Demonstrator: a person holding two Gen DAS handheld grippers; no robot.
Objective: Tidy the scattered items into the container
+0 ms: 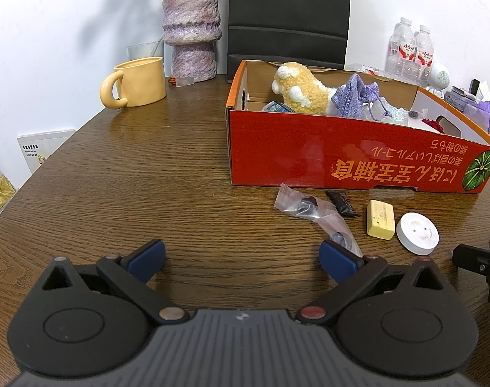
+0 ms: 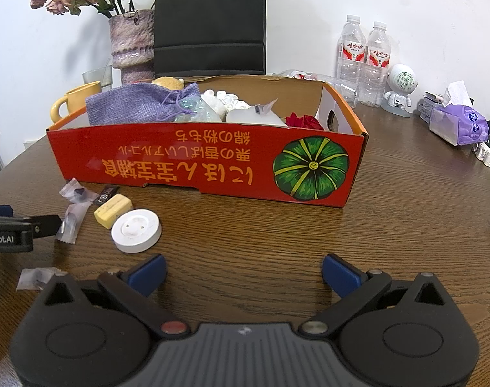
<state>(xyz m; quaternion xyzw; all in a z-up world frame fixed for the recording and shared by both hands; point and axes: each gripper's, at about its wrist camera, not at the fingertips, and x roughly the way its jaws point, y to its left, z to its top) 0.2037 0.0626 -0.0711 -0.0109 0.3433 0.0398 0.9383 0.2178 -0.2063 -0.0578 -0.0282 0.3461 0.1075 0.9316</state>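
A red cardboard box (image 1: 341, 154) (image 2: 187, 161) stands on the wooden table and holds a yellow plush toy (image 1: 301, 88), a purple knit pouch (image 2: 138, 104) and other items. In front of it lie clear candy wrappers (image 1: 304, 206) (image 2: 75, 193), a dark snack bar (image 1: 341, 204), a yellow eraser block (image 1: 380, 219) (image 2: 112, 209) and a white round puck (image 1: 417, 232) (image 2: 137, 230). My left gripper (image 1: 243, 258) is open just short of the wrappers, its right pad beside one. My right gripper (image 2: 243, 272) is open over bare table, right of the puck.
A yellow mug (image 1: 138, 82), a purple vase (image 1: 193, 29) and a black bag (image 2: 209, 22) stand behind the box. Water bottles (image 2: 364, 54), a small white robot figure (image 2: 400, 90) and a tissue pack (image 2: 458, 125) are at the right. Another wrapper (image 2: 35, 277) lies near my right gripper.
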